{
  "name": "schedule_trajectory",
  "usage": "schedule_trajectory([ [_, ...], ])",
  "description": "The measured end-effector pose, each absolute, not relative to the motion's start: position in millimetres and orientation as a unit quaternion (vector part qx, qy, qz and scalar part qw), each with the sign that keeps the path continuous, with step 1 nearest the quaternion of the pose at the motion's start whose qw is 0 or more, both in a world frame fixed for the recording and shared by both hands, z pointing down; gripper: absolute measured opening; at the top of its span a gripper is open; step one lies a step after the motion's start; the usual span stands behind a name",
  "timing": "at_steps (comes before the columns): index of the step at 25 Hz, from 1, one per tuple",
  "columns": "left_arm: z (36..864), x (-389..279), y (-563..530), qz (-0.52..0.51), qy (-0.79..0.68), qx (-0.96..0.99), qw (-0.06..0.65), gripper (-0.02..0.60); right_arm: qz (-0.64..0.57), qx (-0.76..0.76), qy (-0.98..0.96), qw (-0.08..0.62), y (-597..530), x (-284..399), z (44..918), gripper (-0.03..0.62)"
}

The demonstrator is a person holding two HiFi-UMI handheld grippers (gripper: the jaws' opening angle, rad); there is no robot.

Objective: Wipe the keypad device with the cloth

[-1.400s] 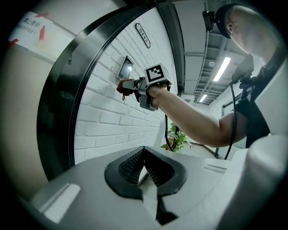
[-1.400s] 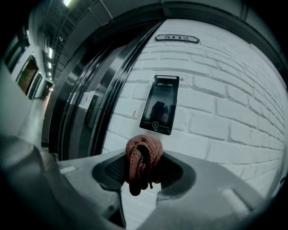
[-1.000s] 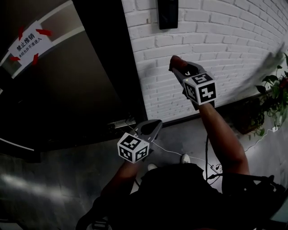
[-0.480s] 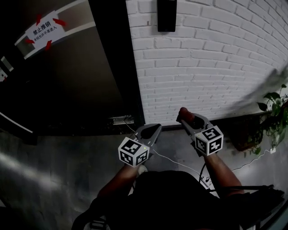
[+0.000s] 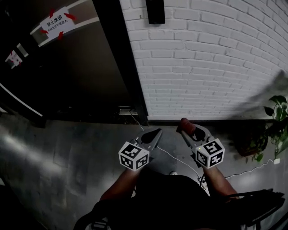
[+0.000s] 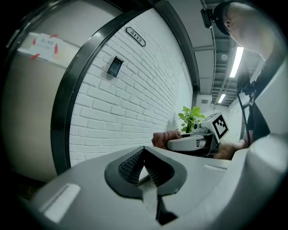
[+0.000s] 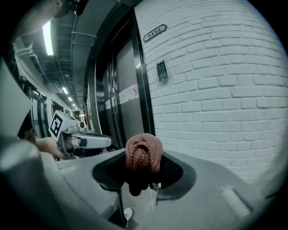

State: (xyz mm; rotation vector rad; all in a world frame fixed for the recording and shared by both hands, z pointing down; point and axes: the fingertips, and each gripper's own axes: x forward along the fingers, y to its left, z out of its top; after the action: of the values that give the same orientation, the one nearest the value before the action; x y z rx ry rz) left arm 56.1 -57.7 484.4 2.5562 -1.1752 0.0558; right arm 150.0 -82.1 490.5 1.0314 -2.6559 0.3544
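Observation:
The keypad device point(image 5: 156, 11) is a small black box high on the white brick wall; it also shows in the left gripper view point(image 6: 117, 66) and the right gripper view point(image 7: 162, 70). My right gripper point(image 5: 186, 127) is held low at waist height, well below the device, shut on a bunched reddish cloth point(image 7: 144, 155) that sticks out past the jaws point(image 5: 185, 124). My left gripper point(image 5: 155, 134) hangs beside it to the left, jaws shut with nothing between them point(image 6: 144, 152). In the left gripper view the cloth point(image 6: 164, 137) peeks out of the right gripper.
A dark door point(image 5: 76, 81) with a red-and-white notice point(image 5: 57, 21) stands left of a black frame point(image 5: 121, 63). A potted plant point(image 5: 276, 130) sits at the right by the wall. A white cable point(image 5: 173, 158) runs across the grey floor. A number plate point(image 6: 135, 37) hangs above the device.
My right gripper, with the cloth, has come down from chest height near the wall to waist level beside the left gripper. The head view has shifted, so the device sits farther up.

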Motion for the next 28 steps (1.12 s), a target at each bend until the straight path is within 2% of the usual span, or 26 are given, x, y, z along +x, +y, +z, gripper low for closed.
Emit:
schedule_trajectory([
  [9,482,56,-35,0.031,-0.408,0.897,0.164,0.017,0.113,0.351,-0.921,0.125,-61,148,485,0.149],
  [18,472,15,-40,0.044,-0.390,0.907,0.151,0.017,0.116,0.375,-0.913,0.108,-60,109,482,0.149],
  [28,477,-4,-38,0.047,-0.374,0.913,0.155,0.017,0.128,0.390,-0.904,0.121,-56,92,497,0.149],
])
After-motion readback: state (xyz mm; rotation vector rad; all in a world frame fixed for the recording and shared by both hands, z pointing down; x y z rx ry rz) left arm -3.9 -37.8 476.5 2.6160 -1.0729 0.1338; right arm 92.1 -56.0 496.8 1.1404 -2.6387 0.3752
